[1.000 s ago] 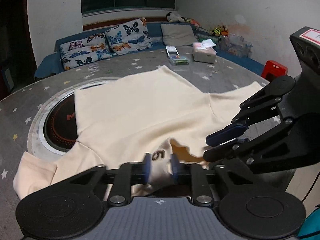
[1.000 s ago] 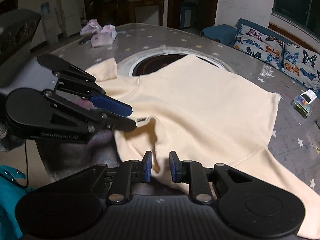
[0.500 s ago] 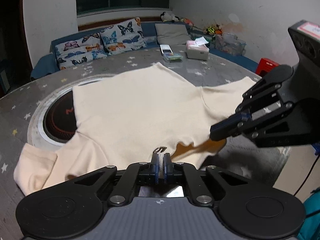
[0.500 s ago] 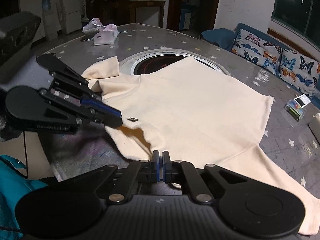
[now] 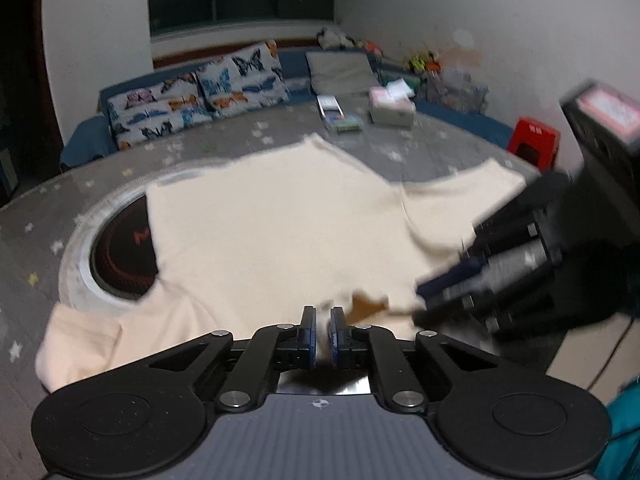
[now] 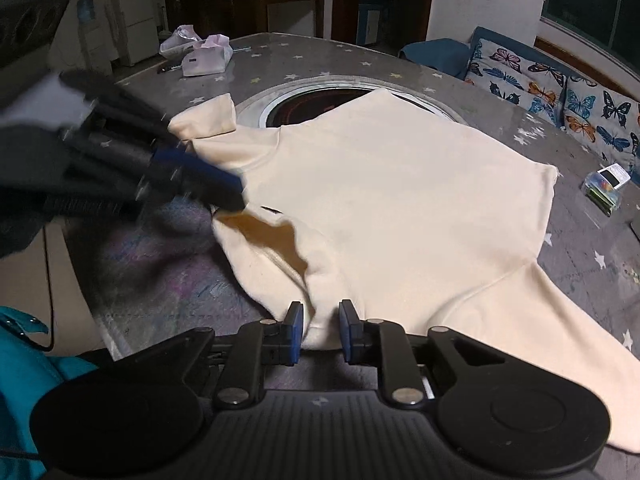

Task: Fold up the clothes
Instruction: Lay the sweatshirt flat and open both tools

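A cream long-sleeved shirt (image 5: 280, 232) (image 6: 400, 200) lies spread on the round grey star-patterned table (image 5: 40, 220), collar end nearest me. My left gripper (image 5: 323, 320) is at the collar edge. Its jaws are starting to open, but the gap is narrow and the cloth is still pinched between the pads. In the right wrist view the left gripper (image 6: 236, 196) is blurred, its tips on the raised collar. My right gripper (image 6: 320, 320) is at the shoulder beside the collar. Its jaws are opening, with a fold of cloth loose between them. It shows blurred (image 5: 424, 300) in the left wrist view.
A dark round hotplate inset (image 5: 120, 252) lies partly under the shirt. At the far side are a tissue box (image 5: 390, 110) and a small flat box (image 5: 340, 120). A tissue pack (image 6: 206, 58) sits at the opposite rim. Cushions (image 5: 200, 92) and a red stool (image 5: 534, 142) stand beyond the table.
Both pairs of jaws were tight together half a second ago and have parted, the right pair more, with cloth now between them. The shirt's collar end sits closer to both cameras.
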Available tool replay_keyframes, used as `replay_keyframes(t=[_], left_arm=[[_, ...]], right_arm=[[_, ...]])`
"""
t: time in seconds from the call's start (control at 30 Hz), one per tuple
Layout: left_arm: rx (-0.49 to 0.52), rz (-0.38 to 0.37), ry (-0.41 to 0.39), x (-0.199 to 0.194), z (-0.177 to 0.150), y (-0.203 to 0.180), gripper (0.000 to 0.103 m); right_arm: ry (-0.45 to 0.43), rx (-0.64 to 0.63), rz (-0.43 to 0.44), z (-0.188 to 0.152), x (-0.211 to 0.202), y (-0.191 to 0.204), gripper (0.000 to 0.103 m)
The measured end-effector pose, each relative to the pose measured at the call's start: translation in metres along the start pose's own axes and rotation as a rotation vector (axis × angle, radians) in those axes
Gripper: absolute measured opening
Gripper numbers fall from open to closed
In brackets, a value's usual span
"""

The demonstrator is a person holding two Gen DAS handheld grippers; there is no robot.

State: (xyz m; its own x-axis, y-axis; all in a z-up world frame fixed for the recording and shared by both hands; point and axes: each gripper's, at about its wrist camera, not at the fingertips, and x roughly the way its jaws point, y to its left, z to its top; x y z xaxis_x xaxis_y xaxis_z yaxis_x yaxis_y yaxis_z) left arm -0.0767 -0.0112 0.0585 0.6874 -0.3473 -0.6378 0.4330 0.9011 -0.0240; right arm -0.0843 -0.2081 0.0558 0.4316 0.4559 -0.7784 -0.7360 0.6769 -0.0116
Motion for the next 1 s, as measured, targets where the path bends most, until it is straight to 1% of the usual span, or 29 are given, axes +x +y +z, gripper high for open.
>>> replay_keyframes(t=[0.13,0.3,0.4,0.47,0.57,0.67,0.73,0.8,1.0], left_arm=[[-0.053,-0.017,-0.013,0.018,0.013,0.002,0.009],[-0.086,-0.056,0.027,0.052,0.013,-0.005,0.009],[-0.073,-0.079,0.047,0.061,0.008,-0.012,0.009],[-0.058,-0.079,0.051,0.061,0.007,-0.015,0.009],[-0.052,-0.08,0.04,0.058,0.009,-0.017,0.009],[-0.046,-0.094,0.012,0.056,0.018,-0.021,0.009],[-0.035,-0.111,0.008,0.06,0.023,-0.029,0.009],[-0.019,-0.131,0.008,0.067,0.026,-0.04,0.009],[0.016,-0.193,0.021,0.083,0.027,-0.068,0.009]], right_arm=[[0.007,0.002,0.007,-0.003,-0.001,0.001,0.018],[-0.009,0.023,0.011,-0.004,-0.01,0.0,0.018],[-0.035,0.054,-0.01,-0.006,-0.024,-0.009,0.018],[-0.056,0.092,-0.035,-0.007,-0.032,-0.021,0.018],[-0.077,0.154,-0.1,-0.012,-0.04,-0.042,0.018],[-0.083,0.257,-0.188,-0.022,-0.04,-0.075,0.019],[-0.082,0.31,-0.249,-0.03,-0.04,-0.094,0.019],[-0.075,0.374,-0.318,-0.041,-0.041,-0.114,0.019],[-0.074,0.538,-0.467,-0.079,-0.054,-0.162,0.019]])
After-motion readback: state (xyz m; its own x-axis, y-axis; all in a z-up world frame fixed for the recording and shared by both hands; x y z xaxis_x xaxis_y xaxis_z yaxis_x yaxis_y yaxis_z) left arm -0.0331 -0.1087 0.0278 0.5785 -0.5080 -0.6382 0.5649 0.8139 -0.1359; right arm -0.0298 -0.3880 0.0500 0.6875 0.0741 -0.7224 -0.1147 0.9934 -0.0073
